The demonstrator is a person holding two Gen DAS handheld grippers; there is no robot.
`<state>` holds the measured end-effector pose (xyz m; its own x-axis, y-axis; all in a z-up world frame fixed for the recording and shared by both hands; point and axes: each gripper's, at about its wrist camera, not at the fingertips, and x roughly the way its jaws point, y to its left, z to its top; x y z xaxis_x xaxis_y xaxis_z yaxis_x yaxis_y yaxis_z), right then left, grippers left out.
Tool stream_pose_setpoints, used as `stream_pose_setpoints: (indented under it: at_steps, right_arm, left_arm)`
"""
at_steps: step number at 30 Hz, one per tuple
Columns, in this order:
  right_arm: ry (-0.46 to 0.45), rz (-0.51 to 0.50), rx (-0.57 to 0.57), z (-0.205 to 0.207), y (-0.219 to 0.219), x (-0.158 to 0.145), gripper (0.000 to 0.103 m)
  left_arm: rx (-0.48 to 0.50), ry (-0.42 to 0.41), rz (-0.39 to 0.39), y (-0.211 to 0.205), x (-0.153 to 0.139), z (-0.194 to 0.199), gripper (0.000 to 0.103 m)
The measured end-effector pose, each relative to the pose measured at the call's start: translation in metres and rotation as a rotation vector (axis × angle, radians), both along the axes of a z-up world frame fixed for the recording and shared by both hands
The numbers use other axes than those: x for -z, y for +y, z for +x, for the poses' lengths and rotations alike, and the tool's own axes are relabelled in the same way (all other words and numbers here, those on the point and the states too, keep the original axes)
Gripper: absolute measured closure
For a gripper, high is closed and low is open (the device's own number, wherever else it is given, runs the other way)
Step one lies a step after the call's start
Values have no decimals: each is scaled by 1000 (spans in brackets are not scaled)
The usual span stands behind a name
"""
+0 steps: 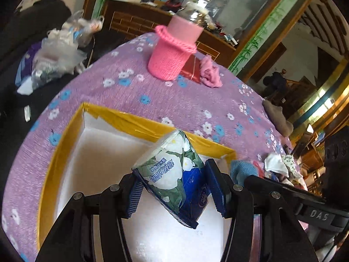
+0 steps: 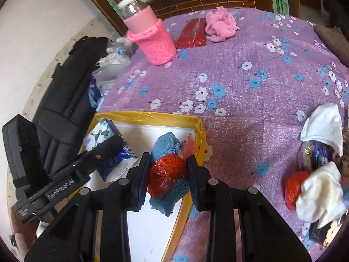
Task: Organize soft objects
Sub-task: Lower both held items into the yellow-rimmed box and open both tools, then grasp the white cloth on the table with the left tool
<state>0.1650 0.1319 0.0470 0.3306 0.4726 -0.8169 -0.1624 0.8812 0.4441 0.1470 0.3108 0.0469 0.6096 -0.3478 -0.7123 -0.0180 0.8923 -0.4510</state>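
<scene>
Left fingers [image 1: 139, 193] clamp tissue pack [image 1: 169, 170] over white box [image 1: 91, 152], nothing inside visible

Purple floral cloth [image 2: 250, 50]; yellow-rimmed white box [image 2: 150, 116]; pink knit sleeve [image 2: 156, 43]

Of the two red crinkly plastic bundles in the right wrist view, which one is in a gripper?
The red bundle pinched with a blue cloth in the right gripper over the yellow-rimmed box; the other red bundle lies loose among white cloths.
</scene>
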Motion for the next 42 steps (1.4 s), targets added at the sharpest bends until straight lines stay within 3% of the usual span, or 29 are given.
stream_pose_setpoints:
  at_steps: [3, 6, 10, 17, 21, 22, 23, 25, 29, 33, 40, 42]
  right_arm:
    - [-2, -26, 19, 7, 2, 7, 71]
    - [-6, -45, 35, 13, 6, 11, 60]
    - [1, -17, 45, 17, 4, 9, 56]
    - [-117, -11, 56, -14, -32, -36, 56]
    - [-258, -39, 109, -57, -82, -74, 55]
    - [-286, -48, 124, -66, -93, -79, 49]
    - [-317, -65, 146, -77, -108, -85, 35]
    - [-348, -104, 195, -93, -140, -89, 24]
    - [-312, -131, 329, -111, -213, -73, 25]
    - [-259, -87, 476, -124, -278, -41, 25]
    - [-260, -70, 575, -134, -324, -6, 25]
    - [-275, -69, 589, -136, -330, -2, 25]
  left_arm:
    - [-9, 5, -15, 3, 4, 9, 44]
    - [-16, 17, -44, 6, 7, 15, 29]
    - [-24, 20, -87, 12, 8, 11, 29]
    - [-45, -33, -58, 6, -23, -25, 28]
    - [-18, -96, -26, -19, -48, -59, 17]
    - [5, -109, -28, -31, -53, -67, 15]
    - [28, -119, -34, -40, -56, -73, 14]
    - [80, -131, -38, -65, -61, -84, 12]
    - [150, -119, -39, -108, -56, -89, 11]
    - [168, -40, -52, -145, -37, -73, 11]
    - [138, 12, -78, -196, -22, -34, 11]
    - [125, 8, -40, -216, -16, -17, 11]
